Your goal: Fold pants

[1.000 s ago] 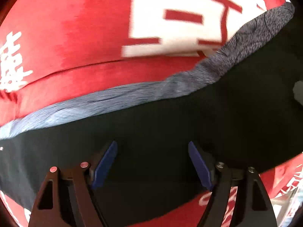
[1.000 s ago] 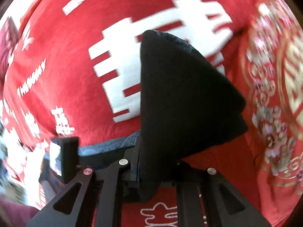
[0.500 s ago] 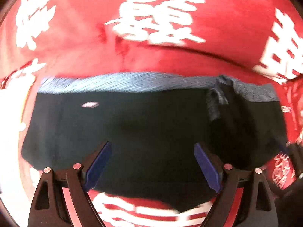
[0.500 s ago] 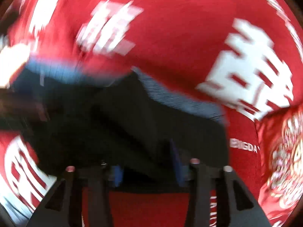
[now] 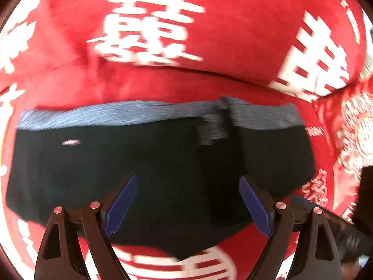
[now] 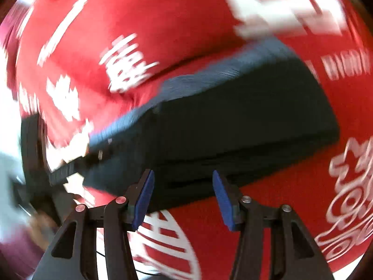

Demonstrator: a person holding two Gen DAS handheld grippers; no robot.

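Black pants [image 5: 163,163] with a grey-blue waistband [image 5: 139,113] lie folded flat on the red cloth. In the left wrist view my left gripper [image 5: 187,186] hangs over their near half, jaws wide and open, nothing between the blue pads [image 5: 121,203]. In the right wrist view the same folded pants [image 6: 233,121] lie as a thick dark stack. My right gripper [image 6: 181,179] stands over their near edge; its jaws are opening and the pads [image 6: 143,198] do not press on the cloth.
A red cloth [image 5: 209,46] with large white characters covers the whole surface under the pants. Gold-patterned red fabric [image 5: 356,140] lies at the right. The other gripper's dark frame [image 6: 35,151] shows at the left edge of the right wrist view.
The right gripper let go of the black fold it held up and came down over the laid stack. The left gripper slid sideways over the pants, which now lie as a squarer folded shape.
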